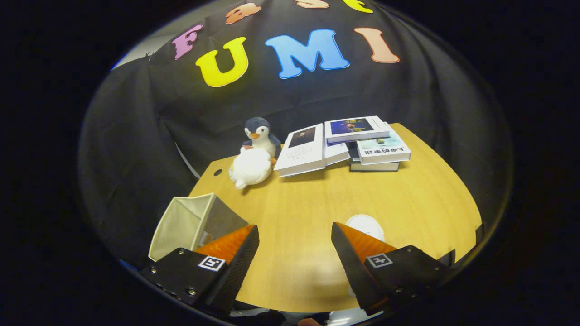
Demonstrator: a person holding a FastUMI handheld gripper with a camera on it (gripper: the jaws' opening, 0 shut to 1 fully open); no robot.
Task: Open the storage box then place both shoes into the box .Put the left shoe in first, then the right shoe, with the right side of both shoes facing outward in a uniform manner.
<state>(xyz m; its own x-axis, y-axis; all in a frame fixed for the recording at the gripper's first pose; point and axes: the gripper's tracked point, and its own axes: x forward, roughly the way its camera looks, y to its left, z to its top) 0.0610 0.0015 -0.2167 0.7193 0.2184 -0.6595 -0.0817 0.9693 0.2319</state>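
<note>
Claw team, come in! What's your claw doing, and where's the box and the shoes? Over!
Claw open, holding nothing. Storage box behind left finger, open side toward the claw. White shoe behind right finger. Bare table ahead.

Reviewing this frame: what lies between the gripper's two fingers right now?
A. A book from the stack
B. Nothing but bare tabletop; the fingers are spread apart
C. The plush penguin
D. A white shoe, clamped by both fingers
B. The gripper is open, with only the bare wooden table between its fingers; the white shoe peeks out behind one finger, and the penguin and books sit far beyond.
</note>
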